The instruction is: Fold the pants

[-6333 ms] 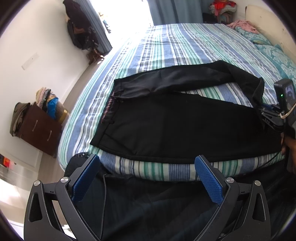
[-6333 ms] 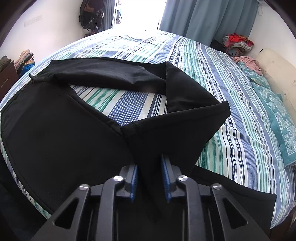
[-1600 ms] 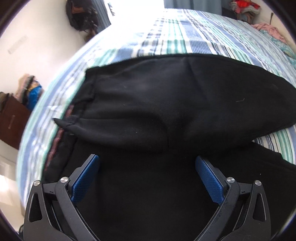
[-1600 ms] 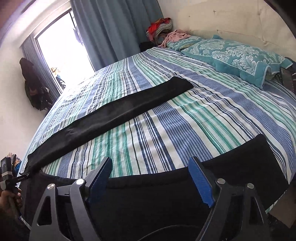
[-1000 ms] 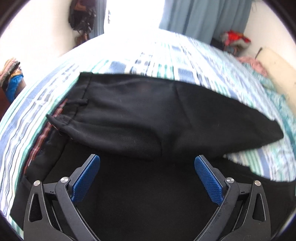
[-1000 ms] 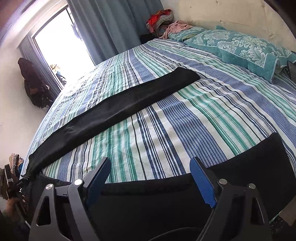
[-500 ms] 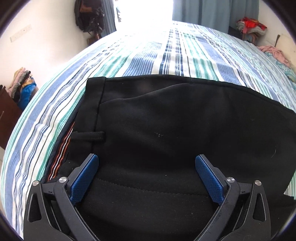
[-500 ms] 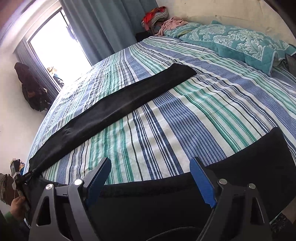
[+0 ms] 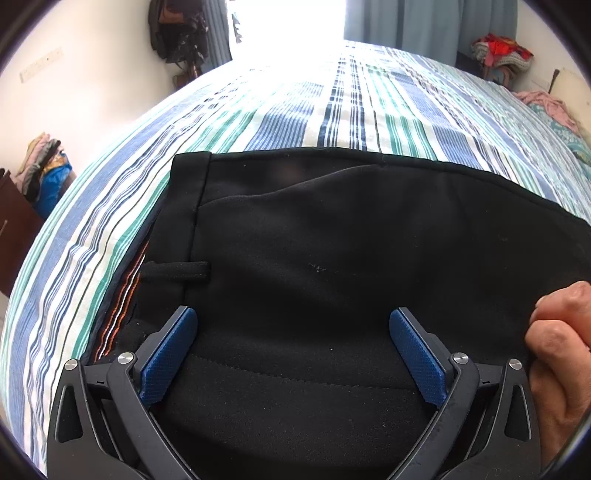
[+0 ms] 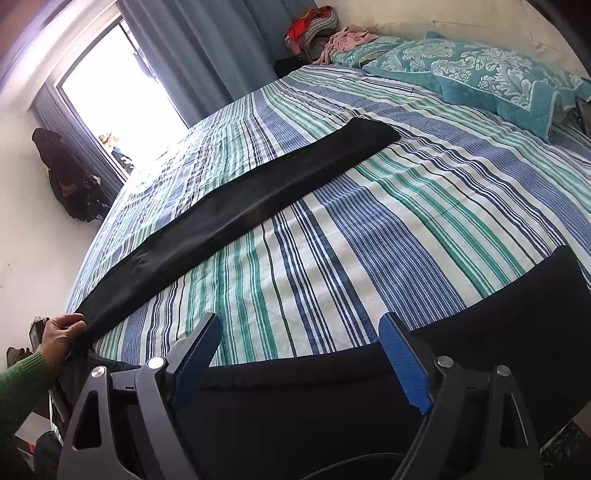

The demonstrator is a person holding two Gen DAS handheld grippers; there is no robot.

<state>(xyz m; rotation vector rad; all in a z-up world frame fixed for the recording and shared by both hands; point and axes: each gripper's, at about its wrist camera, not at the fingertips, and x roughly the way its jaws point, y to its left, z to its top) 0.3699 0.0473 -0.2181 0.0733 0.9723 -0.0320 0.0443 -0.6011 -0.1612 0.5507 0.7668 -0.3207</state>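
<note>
The black pants lie on the striped bed, waistband to the left with an orange-striped lining showing. My left gripper hovers just over the waist area, open, with nothing pinched between its blue pads. A bare hand pinches the fabric at the right edge. In the right wrist view one leg runs diagonally across the bed, and the other leg lies along the near edge. My right gripper stands open above that near leg. A hand in a green sleeve grips the far leg's left end.
The striped bedsheet lies bare between the two legs. Teal pillows sit at the head, with a clothes pile behind them. The window, blue curtains and hanging bags stand beyond the bed. A dark dresser is at the left.
The left gripper came closer over the waist as the upper layer settled flat, then held still. A bare hand now pinches the fabric at its right. The right gripper barely moved.
</note>
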